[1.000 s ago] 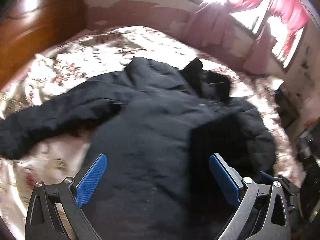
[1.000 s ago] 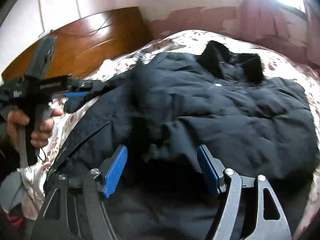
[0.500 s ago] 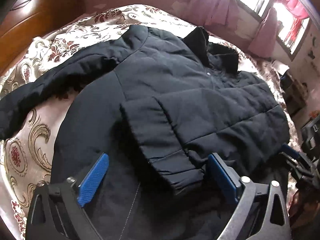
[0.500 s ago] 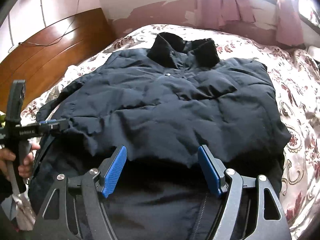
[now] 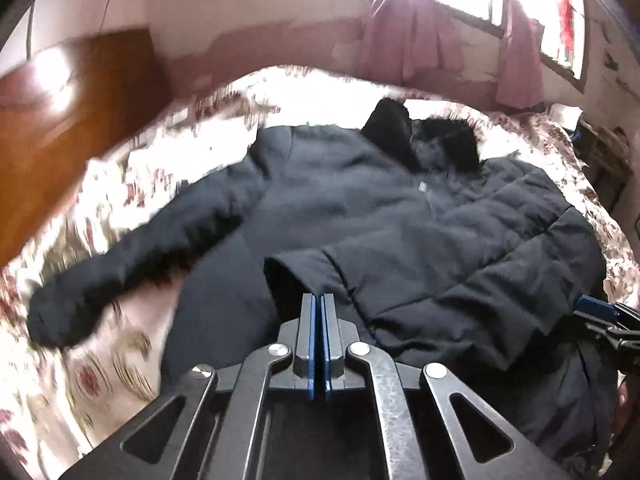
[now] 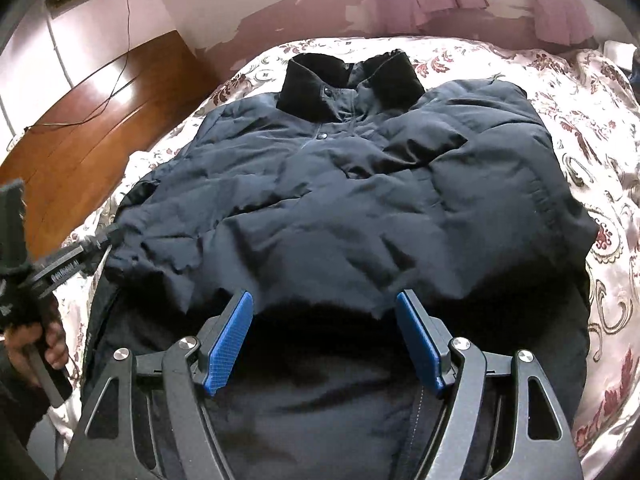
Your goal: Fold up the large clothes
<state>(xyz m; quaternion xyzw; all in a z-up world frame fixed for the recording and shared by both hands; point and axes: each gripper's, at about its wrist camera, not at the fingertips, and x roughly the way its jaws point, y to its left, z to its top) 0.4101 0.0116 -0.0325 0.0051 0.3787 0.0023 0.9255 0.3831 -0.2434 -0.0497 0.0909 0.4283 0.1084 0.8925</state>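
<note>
A dark navy padded jacket (image 6: 320, 184) with a black collar (image 6: 348, 76) lies face up on a floral bedspread (image 6: 592, 128). One sleeve is folded across its front, and the cuff (image 5: 288, 276) ends just ahead of my left gripper (image 5: 318, 298). That gripper is shut, pads together, tips at the cuff; no cloth shows between the pads. The right wrist view has the left gripper (image 6: 112, 236) touching the cuff's edge. The other sleeve (image 5: 120, 280) stretches out to the left. My right gripper (image 6: 323, 298) hangs open over the folded sleeve's lower edge, holding nothing.
A wooden headboard (image 6: 92, 120) with a cable on it runs along the bed's left side. Pink curtains (image 5: 420, 36) hang at a bright window behind the bed. A hand (image 6: 44, 344) holds the left gripper's handle. The right gripper's tip (image 5: 596, 308) shows at the jacket's right edge.
The left gripper's jaws went from wide open around the folded sleeve's cuff to fully shut. The right gripper swung to face the jacket squarely and stayed open.
</note>
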